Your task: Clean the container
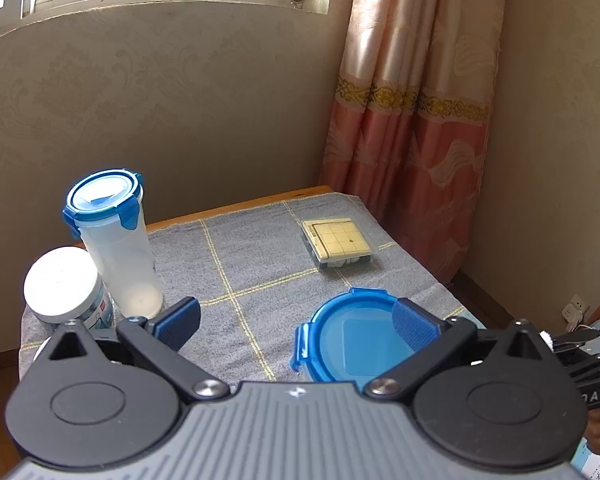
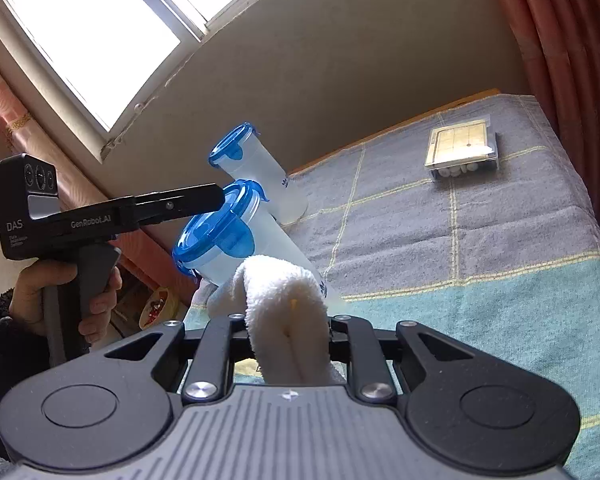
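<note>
A lidded container [image 2: 236, 240] stands on the table [image 2: 480, 240], right in front of a second tall one [image 2: 260, 172]. Left tongs [image 1: 296, 320] are open beside its lid; right tongs [image 2: 288, 340] clamp a soft cloth [image 2: 284, 296]. The container looks light, stiff, slippery plastic, best held around its body.

Left gripper [image 2: 216, 196] body reads "DAS", "GenRobot.AI"; small print below unreadable
</note>
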`<state>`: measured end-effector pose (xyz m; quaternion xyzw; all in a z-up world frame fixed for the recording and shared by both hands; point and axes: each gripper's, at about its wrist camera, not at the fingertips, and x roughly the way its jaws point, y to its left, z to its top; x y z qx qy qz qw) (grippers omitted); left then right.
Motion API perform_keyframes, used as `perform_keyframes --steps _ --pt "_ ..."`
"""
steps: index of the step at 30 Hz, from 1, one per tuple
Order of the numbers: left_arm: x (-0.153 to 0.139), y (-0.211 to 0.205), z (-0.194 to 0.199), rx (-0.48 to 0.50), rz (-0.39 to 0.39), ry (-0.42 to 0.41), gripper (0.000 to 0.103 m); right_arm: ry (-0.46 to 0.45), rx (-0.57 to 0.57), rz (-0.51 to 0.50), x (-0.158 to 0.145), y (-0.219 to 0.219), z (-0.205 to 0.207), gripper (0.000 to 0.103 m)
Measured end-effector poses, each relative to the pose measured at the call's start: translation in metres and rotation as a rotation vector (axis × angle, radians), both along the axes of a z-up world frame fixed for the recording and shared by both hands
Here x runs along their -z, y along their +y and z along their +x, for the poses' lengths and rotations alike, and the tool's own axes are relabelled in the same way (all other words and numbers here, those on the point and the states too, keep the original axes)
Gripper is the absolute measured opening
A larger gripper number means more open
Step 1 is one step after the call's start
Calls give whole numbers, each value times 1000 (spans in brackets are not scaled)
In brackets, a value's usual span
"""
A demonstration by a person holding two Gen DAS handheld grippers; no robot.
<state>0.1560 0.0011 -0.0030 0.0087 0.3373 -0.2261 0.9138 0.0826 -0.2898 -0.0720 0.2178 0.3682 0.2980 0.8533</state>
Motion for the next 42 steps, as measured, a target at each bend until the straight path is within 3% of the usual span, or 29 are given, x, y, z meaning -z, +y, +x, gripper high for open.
perform_keyframes --steps 9,15,20,27,35,42 --pt "4 2 2 4 -10 12 103 -11 -158 60 -12 34 -9 22" --pt "5 3 2 4 -15 10 103 23 -213 37 6 78 11 22" --pt "6 4 3 1 -25 13 103 96 -161 53 27 80 25 22" --pt "7 5 4 0 -35 11 103 119 -64 99 27 37 23 22" --pt "8 6 5 -1 -47 13 103 83 87 105 14 -14 14 22" --pt "8 6 3 3 -47 11 103 -18 203 150 -11 -50 10 22"
